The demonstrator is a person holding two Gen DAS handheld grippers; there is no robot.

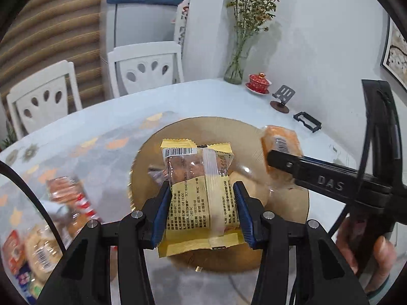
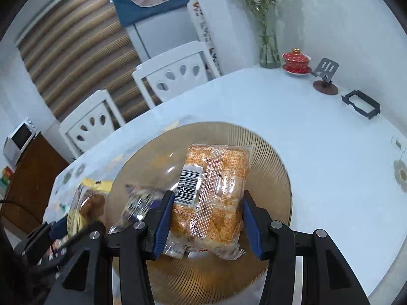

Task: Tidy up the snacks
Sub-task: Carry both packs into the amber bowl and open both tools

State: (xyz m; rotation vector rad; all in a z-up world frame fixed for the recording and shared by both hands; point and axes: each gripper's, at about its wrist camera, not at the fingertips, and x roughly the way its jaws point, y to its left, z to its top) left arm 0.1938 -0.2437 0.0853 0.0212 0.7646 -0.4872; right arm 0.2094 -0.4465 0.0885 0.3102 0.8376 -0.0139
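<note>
**Both grippers loaded over the amber plate**

The left gripper (image 1: 202, 211) has its blue pads squeezed onto a yellow snack pack (image 1: 201, 190), held above the amber glass plate (image 1: 287, 203). The right gripper (image 2: 206, 223) is clamped on an orange snack pack (image 2: 216, 193), also over the plate. Loose snacks (image 1: 66, 203) sit on the table (image 1: 229, 101) at about 9 o'clock of the plate. A vase (image 1: 234, 71) stands at 12 o'clock.
</note>
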